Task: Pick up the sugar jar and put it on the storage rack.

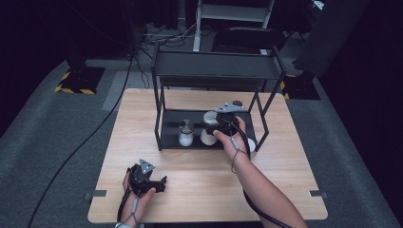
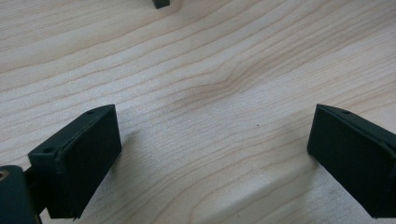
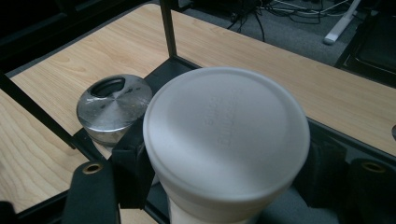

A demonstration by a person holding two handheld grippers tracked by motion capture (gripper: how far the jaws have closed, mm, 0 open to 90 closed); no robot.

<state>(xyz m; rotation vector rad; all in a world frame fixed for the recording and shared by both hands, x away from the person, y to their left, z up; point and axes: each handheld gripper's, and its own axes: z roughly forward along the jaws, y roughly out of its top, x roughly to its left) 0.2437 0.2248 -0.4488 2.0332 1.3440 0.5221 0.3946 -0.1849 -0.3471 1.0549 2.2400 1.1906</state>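
both right tongs (image 3: 219,186) apparently clamp the white jar (image 3: 226,140).

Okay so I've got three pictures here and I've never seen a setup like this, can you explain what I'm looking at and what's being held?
A person sits at a wooden table and holds a hand-operated grasping tool in each hand; there is no robot arm. The high view looks down from above the person's side. The other two come from small cameras riding on each tool, looking along its two black jaws.

On the table stands a black metal shelf rack. On its lower shelf are a glass shaker with a shiny metal lid and a white lidded container.

The right tool is shut on the white lidded container, jaws pressing both its sides. The left tool is open over bare wood near the table's front edge, holding nothing.
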